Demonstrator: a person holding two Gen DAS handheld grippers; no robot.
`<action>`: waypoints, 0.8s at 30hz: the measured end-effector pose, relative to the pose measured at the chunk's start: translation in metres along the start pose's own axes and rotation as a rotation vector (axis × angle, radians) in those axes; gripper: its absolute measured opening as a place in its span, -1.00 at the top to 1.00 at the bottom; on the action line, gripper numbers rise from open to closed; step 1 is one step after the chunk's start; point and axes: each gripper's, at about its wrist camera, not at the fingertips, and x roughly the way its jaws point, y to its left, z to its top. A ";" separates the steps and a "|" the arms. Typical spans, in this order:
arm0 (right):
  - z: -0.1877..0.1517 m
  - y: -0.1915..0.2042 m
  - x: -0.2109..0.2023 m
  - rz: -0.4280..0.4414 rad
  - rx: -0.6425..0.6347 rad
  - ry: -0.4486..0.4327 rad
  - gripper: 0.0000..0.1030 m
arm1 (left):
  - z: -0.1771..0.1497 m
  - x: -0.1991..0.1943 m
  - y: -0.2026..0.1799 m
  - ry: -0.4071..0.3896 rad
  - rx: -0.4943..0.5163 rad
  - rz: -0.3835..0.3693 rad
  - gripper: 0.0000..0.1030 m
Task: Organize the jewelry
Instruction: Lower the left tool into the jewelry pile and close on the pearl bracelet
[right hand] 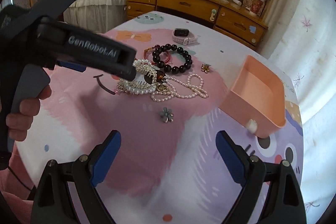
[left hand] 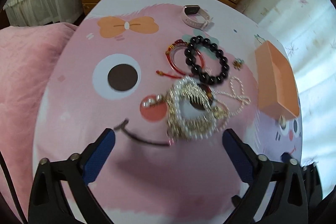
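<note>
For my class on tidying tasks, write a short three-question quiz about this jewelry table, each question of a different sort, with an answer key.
1. True or false: the peach box already holds jewelry.
2. Multiple choice: the black bead bracelet lies across A) the smartwatch, B) the red bangle, C) the grey flower brooch.
3. Short answer: how do the fingers of the right gripper stand?

Key
1. False; its inside shows bare.
2. B.
3. Spread apart, holding nothing, like the left gripper above the pearl and gold pile.

Tangled pearl-and-gold jewelry heap [right hand: 147, 83] beside black bead bracelet [right hand: 172, 58], near open pink box [right hand: 258, 96].
</note>
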 end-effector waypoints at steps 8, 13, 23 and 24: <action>0.008 0.002 0.033 0.020 0.058 0.056 -0.50 | 0.016 0.028 -0.002 0.057 0.060 -0.059 -0.12; 0.014 0.000 0.046 0.035 0.076 0.074 -0.32 | 0.024 0.033 -0.008 0.064 0.083 -0.051 0.25; 0.017 -0.015 0.059 0.087 0.097 0.107 0.60 | 0.026 0.028 -0.015 0.048 0.116 0.025 0.87; 0.017 -0.018 0.059 0.096 0.094 0.104 0.62 | 0.026 0.026 -0.015 0.039 0.114 0.031 0.87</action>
